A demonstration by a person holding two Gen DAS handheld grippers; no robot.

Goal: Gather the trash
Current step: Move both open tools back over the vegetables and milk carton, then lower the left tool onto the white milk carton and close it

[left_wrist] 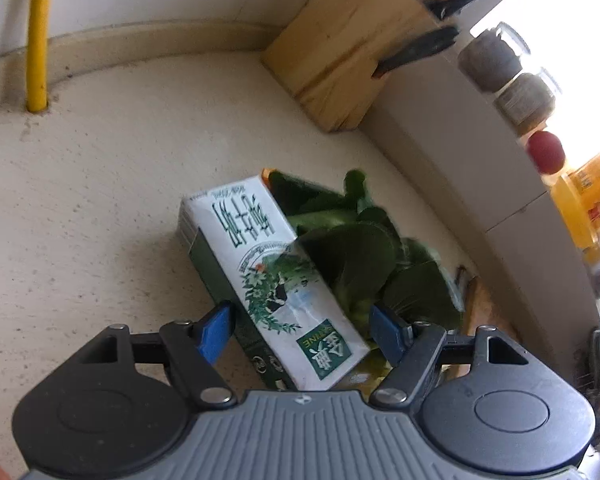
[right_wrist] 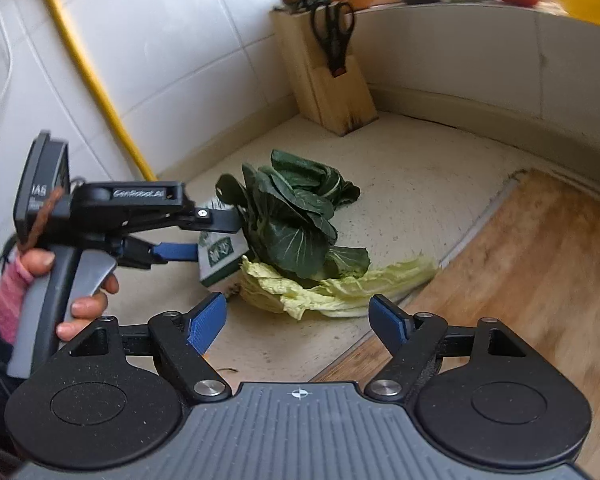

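A white and green milk carton [left_wrist: 260, 256] lies flat on the beige counter [left_wrist: 100, 208], leaning against a dark green bok choy [left_wrist: 356, 256]. My left gripper [left_wrist: 302, 332] is open, with its blue fingers on either side of the carton's near end. The right wrist view shows the left gripper [right_wrist: 216, 236] from the side, held by a hand, with the carton [right_wrist: 220, 258] at its tips. The bok choy [right_wrist: 292, 216] rests on a pale cabbage leaf [right_wrist: 332, 292]. My right gripper [right_wrist: 298, 320] hangs open above the counter in front of the cabbage leaf and holds nothing.
A wooden knife block [right_wrist: 328, 80] with black scissors [right_wrist: 334, 36] stands in the corner. A yellow pipe [right_wrist: 96, 84] runs up the tiled wall. A wooden cutting board [right_wrist: 520, 280] lies on the right. Jars [left_wrist: 492, 60] and a red round object [left_wrist: 545, 152] line the ledge.
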